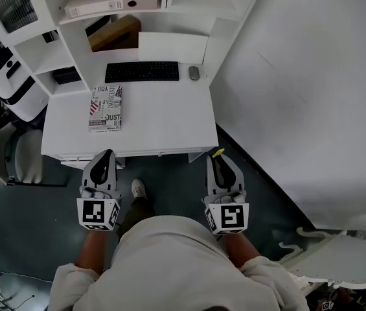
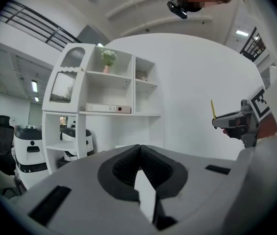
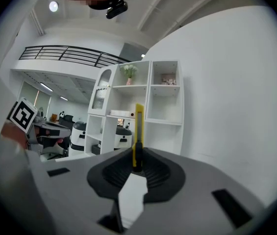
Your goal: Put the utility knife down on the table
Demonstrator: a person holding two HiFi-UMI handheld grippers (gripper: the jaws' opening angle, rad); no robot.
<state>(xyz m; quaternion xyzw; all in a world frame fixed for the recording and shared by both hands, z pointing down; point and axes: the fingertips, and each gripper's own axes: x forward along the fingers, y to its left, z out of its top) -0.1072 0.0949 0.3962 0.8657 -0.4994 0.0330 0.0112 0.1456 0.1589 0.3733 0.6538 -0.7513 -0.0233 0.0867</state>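
Between the right tool's jaws: a yellow utility knife (image 3: 138,131), pinched at its lower end by the dark pads and standing upright above them.
Right tool (image 3: 137,163): closed on the knife, jaws a narrow way apart, pointing roughly level at the shelf unit (image 3: 138,106).
Left tool (image 2: 140,153): jaws together at the tips, nothing between them.
Knife's place: in the air, not on the desk (image 1: 163,125); from the head view its yellow tip (image 1: 217,152) shows just off the desk's front right corner.
Both tools: side by side, well apart, short of the desk's front edge and over the dark floor (image 1: 170,173); a shoe (image 1: 138,188) shows between them.
On the desk: a printed box (image 1: 106,107) at the left, a black keyboard (image 1: 142,71) and a mouse (image 1: 194,72) at the back.
Above the desk: a white binder (image 1: 95,8) lying on a shelf.
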